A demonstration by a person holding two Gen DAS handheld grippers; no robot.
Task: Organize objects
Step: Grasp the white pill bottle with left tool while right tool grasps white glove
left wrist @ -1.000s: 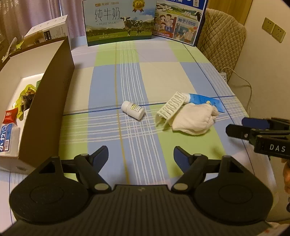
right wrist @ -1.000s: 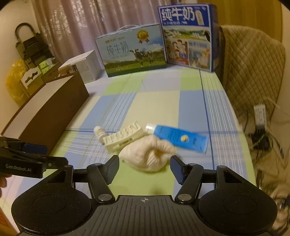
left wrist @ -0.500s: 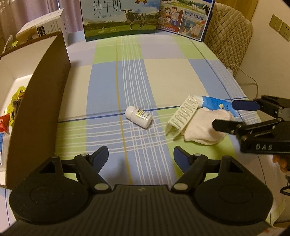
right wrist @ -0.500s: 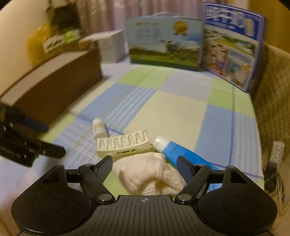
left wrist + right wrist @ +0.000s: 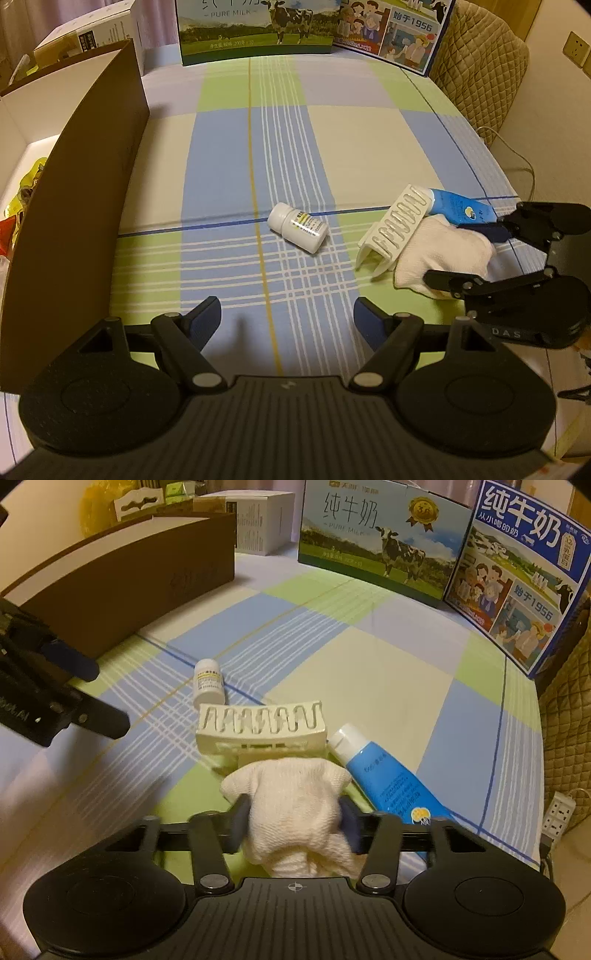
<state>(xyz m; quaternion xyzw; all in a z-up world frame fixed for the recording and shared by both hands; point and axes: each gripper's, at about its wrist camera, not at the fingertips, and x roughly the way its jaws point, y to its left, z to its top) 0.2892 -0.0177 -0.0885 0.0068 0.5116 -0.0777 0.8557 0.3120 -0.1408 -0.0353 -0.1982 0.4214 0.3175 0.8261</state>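
Item: white cloth (image 5: 295, 812), bunched, on the checked tablecloth (image 5: 369, 140) near its right edge. Its long axis runs from my right gripper (image 5: 293, 821) away toward the white slotted rack (image 5: 262, 727), which it touches. My right gripper's jaws are closing with the cloth between them; both pads press into its sides.

Item: blue tube (image 5: 388, 779), lying flat just right of the cloth, white cap pointing toward the far milk boxes (image 5: 376, 550), crimped end toward me.

Item: white pill bottle (image 5: 298, 227), on its side, apart from the rack. In the left view its cap points up-left, toward the brown box (image 5: 74, 206).

Item: my left gripper (image 5: 287, 314), jaws wide with nothing between them, hovering over bare tablecloth short of the bottle.

Views compared: the left view shows the inside of the brown box, with yellow and red packets at its floor; the right view shows only its outer wall. The right view shows a power strip (image 5: 557, 812) off the table's right edge and the pads pressing on the cloth; the left view shows that gripper only side-on, astride the cloth.

Change: a second ago the right jaws stood wide, short of the cloth; now they pinch it. The left jaws are unchanged, and the bottle sits nearer in that view.
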